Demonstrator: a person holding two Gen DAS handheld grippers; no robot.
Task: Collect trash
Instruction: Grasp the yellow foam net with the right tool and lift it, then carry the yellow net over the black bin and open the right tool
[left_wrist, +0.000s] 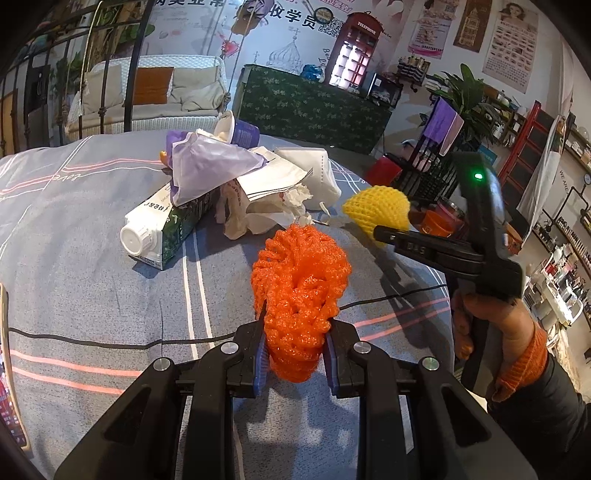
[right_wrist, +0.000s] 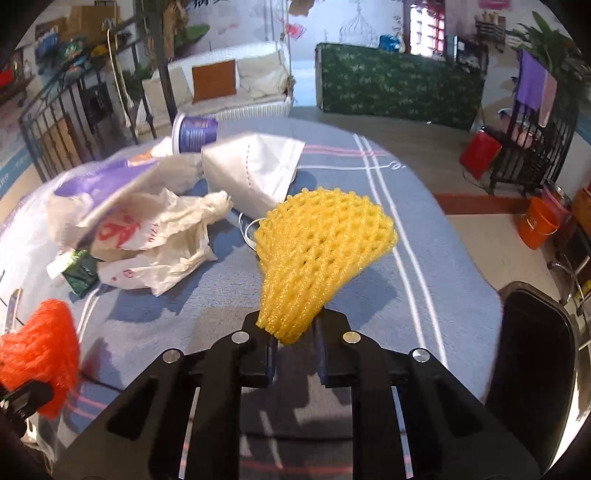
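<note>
Mid-pickup: left gripper (left_wrist: 294, 354) clamps the orange foam net (left_wrist: 301, 291) at frame centre, right gripper (right_wrist: 294, 345) clamps the yellow foam net (right_wrist: 321, 254). Next, probably the black bin (right_wrist: 532, 354), lower right, only partly visible.

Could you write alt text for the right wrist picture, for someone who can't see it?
Two black fingers pinch the narrow end of a yellow foam fruit net above a blue-grey striped cloth. Behind lie a white face mask, crumpled white plastic bags and a purple cup; an orange foam net shows at far left.
</note>
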